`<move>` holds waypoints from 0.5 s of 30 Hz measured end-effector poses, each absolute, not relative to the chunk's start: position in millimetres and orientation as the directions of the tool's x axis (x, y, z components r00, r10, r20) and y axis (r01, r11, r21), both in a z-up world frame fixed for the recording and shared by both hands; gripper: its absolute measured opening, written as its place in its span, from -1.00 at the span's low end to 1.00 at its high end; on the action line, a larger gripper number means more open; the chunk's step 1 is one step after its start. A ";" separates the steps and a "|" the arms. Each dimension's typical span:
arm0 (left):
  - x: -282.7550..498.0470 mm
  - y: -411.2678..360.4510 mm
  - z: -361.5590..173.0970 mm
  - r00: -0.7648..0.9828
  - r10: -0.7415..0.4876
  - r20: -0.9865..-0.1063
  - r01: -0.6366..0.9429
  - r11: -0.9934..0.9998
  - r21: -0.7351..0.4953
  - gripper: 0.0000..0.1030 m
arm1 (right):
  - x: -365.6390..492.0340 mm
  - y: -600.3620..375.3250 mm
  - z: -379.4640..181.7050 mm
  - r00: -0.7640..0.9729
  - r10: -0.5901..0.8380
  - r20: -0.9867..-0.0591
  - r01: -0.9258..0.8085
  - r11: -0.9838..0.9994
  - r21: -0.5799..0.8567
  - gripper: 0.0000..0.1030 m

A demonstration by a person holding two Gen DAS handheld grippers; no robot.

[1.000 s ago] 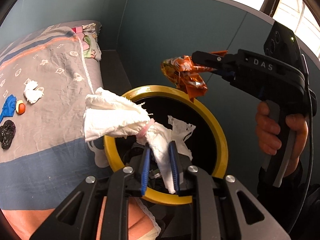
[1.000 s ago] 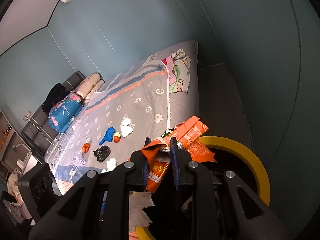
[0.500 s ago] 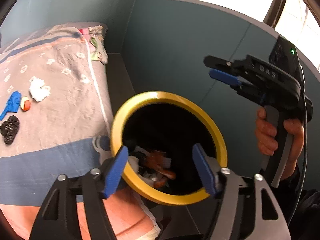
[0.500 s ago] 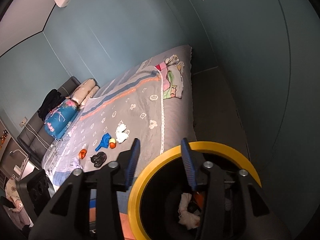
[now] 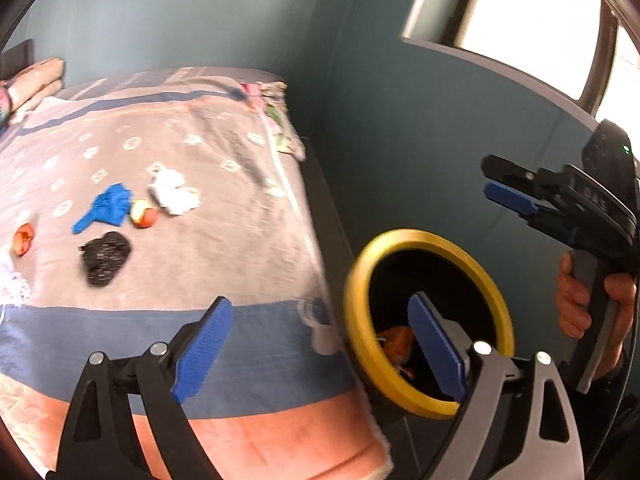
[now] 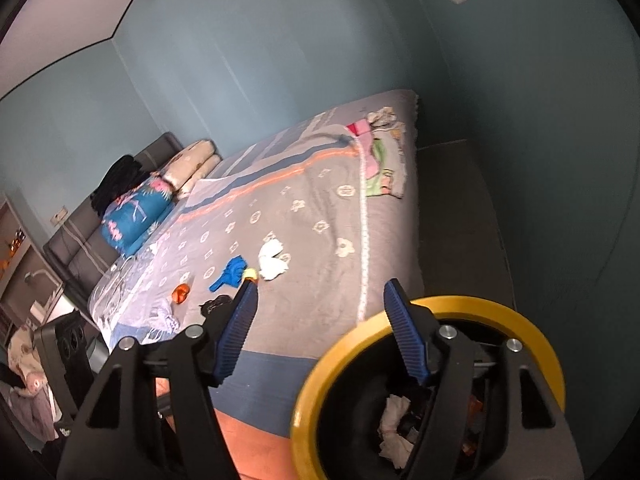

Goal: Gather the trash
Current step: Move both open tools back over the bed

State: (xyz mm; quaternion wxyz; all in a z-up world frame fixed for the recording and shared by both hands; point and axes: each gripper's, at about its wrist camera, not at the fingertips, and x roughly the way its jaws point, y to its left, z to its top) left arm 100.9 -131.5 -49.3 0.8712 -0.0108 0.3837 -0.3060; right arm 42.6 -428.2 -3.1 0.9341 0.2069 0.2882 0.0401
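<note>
Left gripper: jaws spread wide, blue pads bare, nothing between them; held above the near edge of the bed and the bin rim.

Right gripper: jaws likewise spread, empty; one finger over the bin mouth, the other over the bedspread. Seen from the left wrist view it is held in a hand above and beyond the bin.

Bin: round, black inside, yellow rim, standing beside the foot of the bed. Contents: crumpled white tissue and an orange wrapper.

Bed: grey patterned spread with blue and salmon bands.

Trash lying on the spread, well apart from the bin:
- white tissue wad, just beside a small orange-yellow ball;
- blue scrap, at the ball's other side;
- black crumpled piece, near the blue scrap;
- orange piece, farther toward the pillows.

Blue floral bundle beside the pillows.
</note>
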 end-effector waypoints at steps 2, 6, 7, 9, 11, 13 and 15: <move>107.8 -120.1 -48.5 0.535 -0.526 -0.661 0.502 0.827 -0.252 0.70 | 50.5 -416.0 -1.3 0.827 0.200 -0.525 0.027 0.919 0.393 0.32; 119.6 -89.8 -47.1 0.581 -0.475 -0.661 0.438 0.867 -0.238 0.72 | 73.7 -386.1 2.2 0.817 0.232 -0.528 -0.023 0.928 0.372 0.41; 123.8 -78.1 -46.9 0.602 -0.449 -0.661 0.410 0.883 -0.228 0.73 | 80.4 -378.3 2.9 0.815 0.238 -0.528 -0.035 0.930 0.366 0.44; 132.8 -61.0 -46.7 0.632 -0.405 -0.661 0.358 0.909 -0.214 0.75 | 92.4 -363.8 3.6 0.811 0.252 -0.528 -0.059 0.933 0.355 0.49; 139.5 -42.0 -47.9 0.668 -0.345 -0.659 0.291 0.937 -0.196 0.78 | 104.6 -350.6 4.1 0.805 0.264 -0.531 -0.080 0.936 0.344 0.49; 149.2 -20.9 -50.3 0.696 -0.280 -0.662 0.211 0.960 -0.184 0.82 | 122.3 -335.7 3.4 0.791 0.294 -0.537 -0.100 0.928 0.360 0.49; 160.5 3.1 -54.9 0.700 -0.238 -0.674 0.142 0.970 -0.195 0.82 | 135.6 -324.2 3.6 0.779 0.317 -0.542 -0.120 0.923 0.366 0.49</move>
